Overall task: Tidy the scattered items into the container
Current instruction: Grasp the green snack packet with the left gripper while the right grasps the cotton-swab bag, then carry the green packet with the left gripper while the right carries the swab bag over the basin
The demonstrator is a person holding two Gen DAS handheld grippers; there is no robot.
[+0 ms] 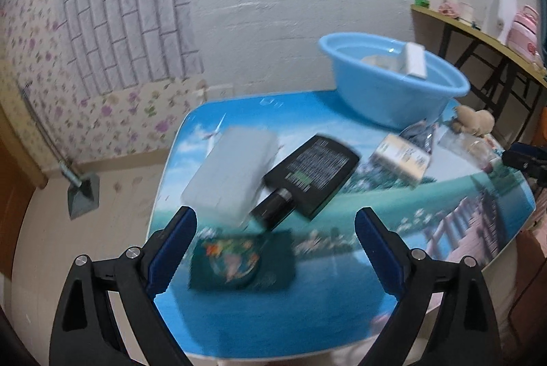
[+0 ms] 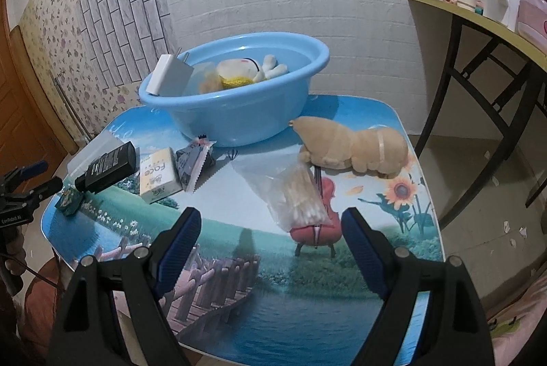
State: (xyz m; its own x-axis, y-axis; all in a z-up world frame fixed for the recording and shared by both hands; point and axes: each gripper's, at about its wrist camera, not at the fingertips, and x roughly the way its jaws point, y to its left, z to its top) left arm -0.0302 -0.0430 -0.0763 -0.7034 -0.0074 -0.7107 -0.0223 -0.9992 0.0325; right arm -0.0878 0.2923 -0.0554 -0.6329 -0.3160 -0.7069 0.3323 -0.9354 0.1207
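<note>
Left gripper point(image 1: 275, 246): I see my jaws spread wide and holding nothing, above a dark green packet point(image 1: 241, 260) on the table point(image 1: 273, 314).
White case point(image 1: 230, 172): lies left of the black box point(image 1: 312, 174), touching it.
Face box point(image 2: 159, 174): beside a dark wrapper point(image 2: 195, 162).
Basin point(image 2: 236, 106): at the table's far edge, holding 1 white charger point(image 2: 169, 75) and 1 plush toy point(image 2: 246, 68).
Swab bag point(image 2: 295, 191): near the centre.
Tan plush point(image 2: 355, 143): just right of the basin.
Right gripper point(image 2: 271, 241): I see it released, empty, near the swab bag.
</note>
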